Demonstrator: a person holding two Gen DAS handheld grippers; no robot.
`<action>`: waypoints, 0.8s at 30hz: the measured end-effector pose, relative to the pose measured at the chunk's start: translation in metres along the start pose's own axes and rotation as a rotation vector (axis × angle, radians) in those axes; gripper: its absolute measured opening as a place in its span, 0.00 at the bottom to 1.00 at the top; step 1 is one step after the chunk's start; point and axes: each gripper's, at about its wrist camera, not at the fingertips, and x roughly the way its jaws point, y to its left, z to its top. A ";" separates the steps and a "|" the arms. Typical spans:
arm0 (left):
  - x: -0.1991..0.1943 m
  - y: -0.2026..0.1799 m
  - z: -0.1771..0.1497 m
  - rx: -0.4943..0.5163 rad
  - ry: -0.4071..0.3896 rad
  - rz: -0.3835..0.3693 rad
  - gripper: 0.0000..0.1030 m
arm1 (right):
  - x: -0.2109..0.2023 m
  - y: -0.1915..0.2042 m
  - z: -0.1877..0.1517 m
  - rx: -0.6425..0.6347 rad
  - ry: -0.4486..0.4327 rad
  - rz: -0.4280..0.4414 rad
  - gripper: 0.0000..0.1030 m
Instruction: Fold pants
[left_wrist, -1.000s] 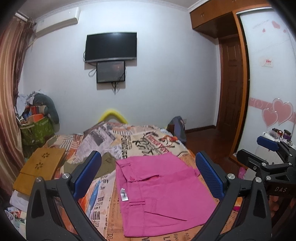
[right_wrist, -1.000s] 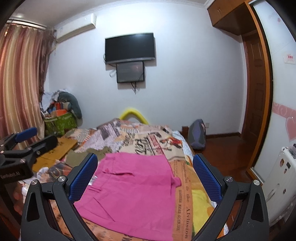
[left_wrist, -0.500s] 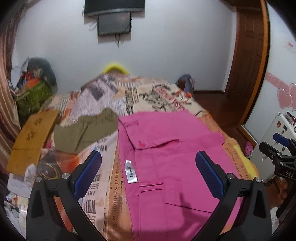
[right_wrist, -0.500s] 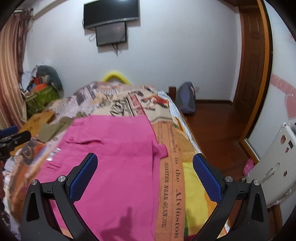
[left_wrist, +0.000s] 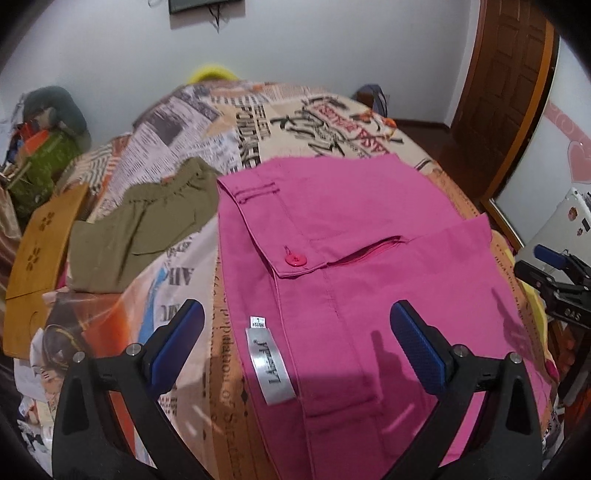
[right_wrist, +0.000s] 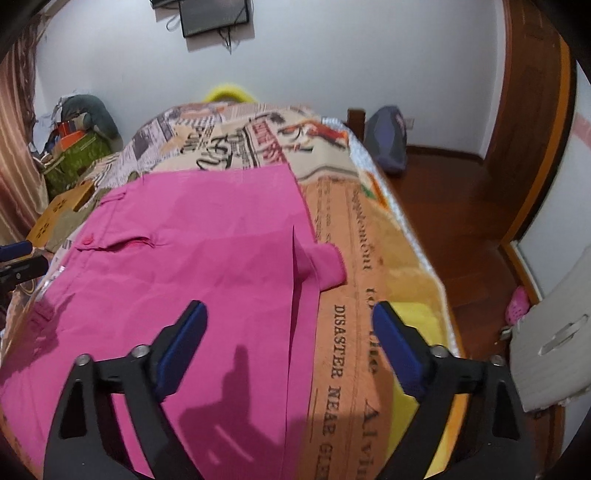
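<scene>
Pink pants lie spread flat on the newspaper-print bedspread, waistband to the left with a pink button and a grey label. My left gripper hangs open above the waistband edge, nothing between its blue pads. In the right wrist view the pants fill the left half of the bed. My right gripper hovers over their right edge with its jaws closing, and no cloth is pinched between the pads. The right gripper also shows at the far right of the left wrist view.
An olive-green garment lies left of the pink pants, beside a wooden board. A clutter pile with a green bag sits at the far left. Right of the bed are wooden floor, a dark backpack and a white appliance.
Both grippers have dropped and tilted downward toward the bed, so the pink pants now fill the views. The right gripper's jaws stand narrower than before.
</scene>
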 end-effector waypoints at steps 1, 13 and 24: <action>0.004 0.000 0.001 0.003 0.012 -0.005 0.91 | 0.005 -0.002 0.001 0.007 0.013 0.013 0.77; 0.042 0.005 0.005 0.030 0.131 -0.050 0.47 | 0.048 -0.017 0.005 0.047 0.114 0.148 0.33; 0.049 0.013 0.009 -0.008 0.143 -0.091 0.04 | 0.049 -0.012 0.001 -0.024 0.123 0.146 0.06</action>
